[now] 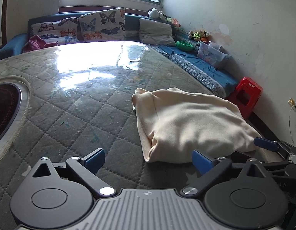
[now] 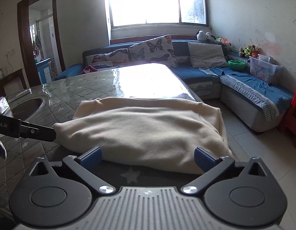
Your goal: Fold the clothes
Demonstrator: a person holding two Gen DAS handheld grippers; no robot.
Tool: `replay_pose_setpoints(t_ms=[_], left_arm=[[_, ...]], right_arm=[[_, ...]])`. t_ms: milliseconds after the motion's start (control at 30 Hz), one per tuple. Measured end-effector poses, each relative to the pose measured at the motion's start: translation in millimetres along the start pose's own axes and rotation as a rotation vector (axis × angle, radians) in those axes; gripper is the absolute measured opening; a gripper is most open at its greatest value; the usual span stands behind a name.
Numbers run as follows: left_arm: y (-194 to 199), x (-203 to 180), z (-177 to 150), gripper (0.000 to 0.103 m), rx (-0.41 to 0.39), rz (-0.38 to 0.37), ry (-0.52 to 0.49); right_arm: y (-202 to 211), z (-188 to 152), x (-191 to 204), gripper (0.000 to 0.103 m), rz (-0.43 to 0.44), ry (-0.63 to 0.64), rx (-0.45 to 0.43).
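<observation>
A folded cream garment [image 1: 190, 126] lies on the quilted table cover [image 1: 71, 115], near the table's right edge. My left gripper [image 1: 148, 160] is open at the garment's near left corner, with its right finger [image 1: 201, 161] against the cloth's edge and nothing between the jaws. A blue-padded finger of the right gripper [image 1: 266, 143] shows beside the garment's near right corner. In the right wrist view the garment [image 2: 144, 126] fills the middle, just beyond my open right gripper [image 2: 147, 157]. A black finger of the left gripper [image 2: 38, 132] touches the cloth's left corner.
A round dark hob [image 1: 4, 111] is set into the table at the left. A blue corner sofa [image 2: 243, 88] with butterfly cushions [image 1: 102, 25] runs behind and to the right. A red stool [image 1: 245, 95] stands by the wall. A doorway [image 2: 40, 44] opens at the left.
</observation>
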State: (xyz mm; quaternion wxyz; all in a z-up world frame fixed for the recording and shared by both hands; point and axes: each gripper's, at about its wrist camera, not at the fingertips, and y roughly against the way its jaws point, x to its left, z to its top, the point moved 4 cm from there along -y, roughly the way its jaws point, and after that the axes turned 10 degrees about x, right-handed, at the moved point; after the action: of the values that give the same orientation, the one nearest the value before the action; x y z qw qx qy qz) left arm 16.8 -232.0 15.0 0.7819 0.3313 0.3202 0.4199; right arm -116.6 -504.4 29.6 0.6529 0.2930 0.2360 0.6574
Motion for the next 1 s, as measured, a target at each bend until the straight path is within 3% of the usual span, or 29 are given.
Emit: replay_pose_setpoints(t_ms=[1000], left_arm=[[20,-15,-33,0.103,-0.023,0.036,-0.030]], right_arm=[[17,-22,22,0.103,-0.046,-0.009,0.021]])
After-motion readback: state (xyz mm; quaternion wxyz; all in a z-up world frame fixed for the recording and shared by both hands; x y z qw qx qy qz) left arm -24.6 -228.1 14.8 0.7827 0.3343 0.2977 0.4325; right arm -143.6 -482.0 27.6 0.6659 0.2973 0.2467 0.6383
